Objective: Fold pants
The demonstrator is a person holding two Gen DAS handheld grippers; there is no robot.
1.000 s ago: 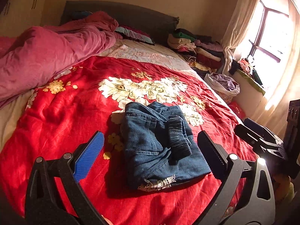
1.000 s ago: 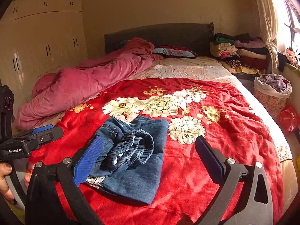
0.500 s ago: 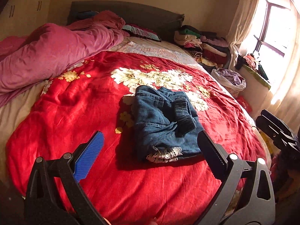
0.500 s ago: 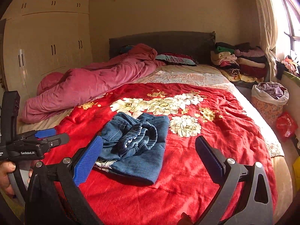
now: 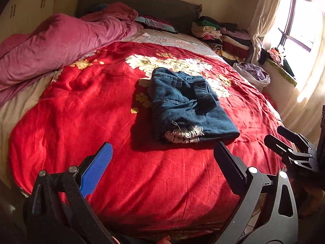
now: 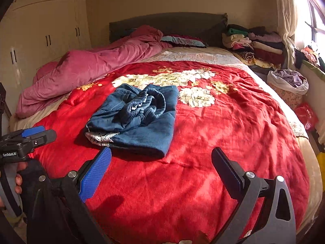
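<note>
Blue denim pants (image 5: 186, 105) lie folded in a compact bundle on the red flowered blanket (image 5: 85, 109), with the elastic waistband on top and a white lace hem at the near end. They also show in the right wrist view (image 6: 140, 118). My left gripper (image 5: 162, 158) is open and empty, held back from the pants near the bed's foot. My right gripper (image 6: 161, 162) is open and empty, also short of the pants. The right gripper shows at the right edge of the left view (image 5: 292, 144), and the left gripper shows at the left edge of the right view (image 6: 30, 136).
A pink duvet (image 5: 61, 40) lies heaped along the bed's left side. Folded clothes (image 6: 254, 42) are stacked by the headboard at the right. A laundry basket (image 6: 288, 85) and a red bag (image 6: 306, 116) stand on the floor to the right. Wardrobe doors (image 6: 40, 32) are at the left.
Both grippers have drawn back from the pants toward the foot of the bed. The pants lie still in the same folded bundle.
</note>
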